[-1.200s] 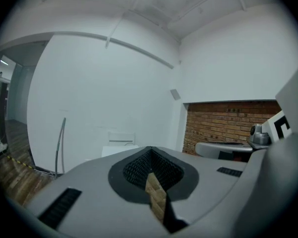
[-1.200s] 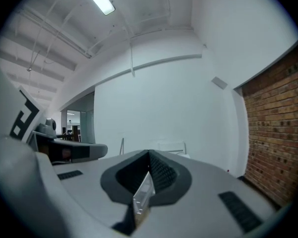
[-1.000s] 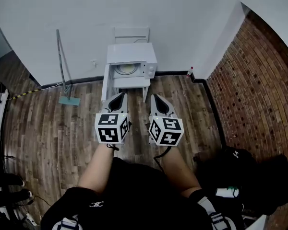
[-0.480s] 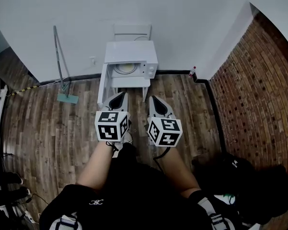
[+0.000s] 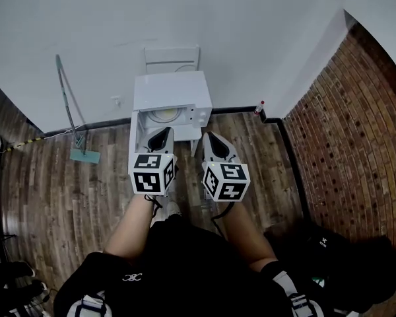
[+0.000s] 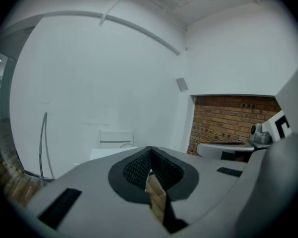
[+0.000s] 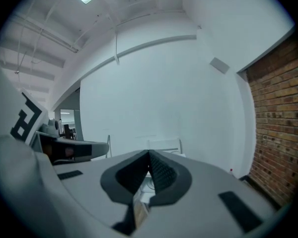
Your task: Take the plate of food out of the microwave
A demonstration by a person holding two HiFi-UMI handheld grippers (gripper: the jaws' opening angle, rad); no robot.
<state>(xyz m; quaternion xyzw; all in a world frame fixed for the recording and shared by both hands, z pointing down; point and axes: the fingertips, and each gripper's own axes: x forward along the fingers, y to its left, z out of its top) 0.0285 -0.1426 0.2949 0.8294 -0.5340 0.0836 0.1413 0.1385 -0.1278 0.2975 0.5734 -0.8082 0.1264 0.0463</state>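
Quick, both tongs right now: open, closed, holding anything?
Left tongs: closed, holding nothing.
Right tongs: closed, holding nothing.

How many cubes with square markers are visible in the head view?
2. The left cube sits on the left gripper, the right cube on the right gripper. None seems hidden.

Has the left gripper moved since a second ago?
Yes, forward: the left gripper is now closer to the white boxy microwave, which looks larger.
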